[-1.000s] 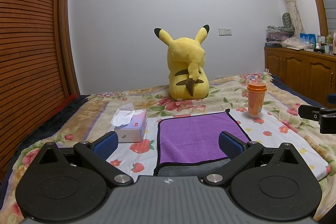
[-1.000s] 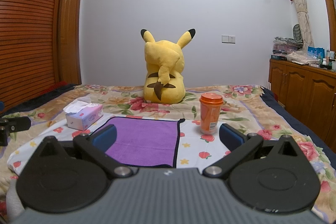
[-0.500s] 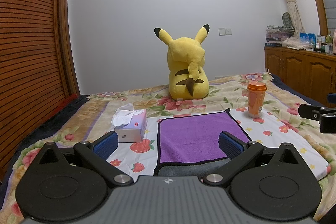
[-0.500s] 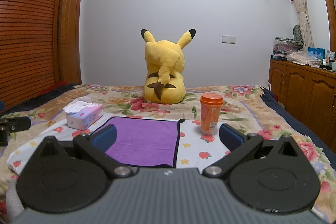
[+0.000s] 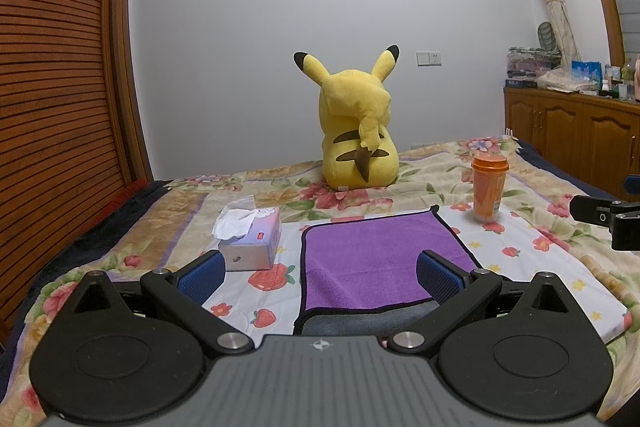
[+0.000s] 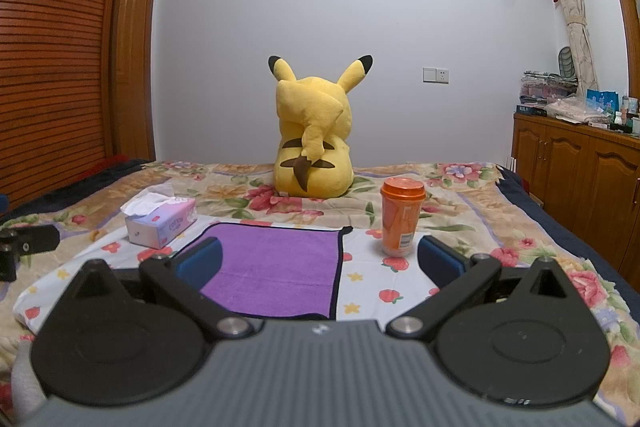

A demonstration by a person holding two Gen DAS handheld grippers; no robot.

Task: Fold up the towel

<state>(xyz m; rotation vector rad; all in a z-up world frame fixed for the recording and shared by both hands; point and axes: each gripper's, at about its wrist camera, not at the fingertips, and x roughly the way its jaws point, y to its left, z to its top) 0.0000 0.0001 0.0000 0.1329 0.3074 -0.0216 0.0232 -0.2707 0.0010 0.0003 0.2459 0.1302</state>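
Hovering with left tongs and right tongs both spread, empty, above purple towel; risks knocking orange cup just beside.

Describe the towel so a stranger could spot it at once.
On the floral bedspread, in front of the yellow plush, the towel lies flat between a tissue box and an orange cup. It alone is plain purple with dark edging.
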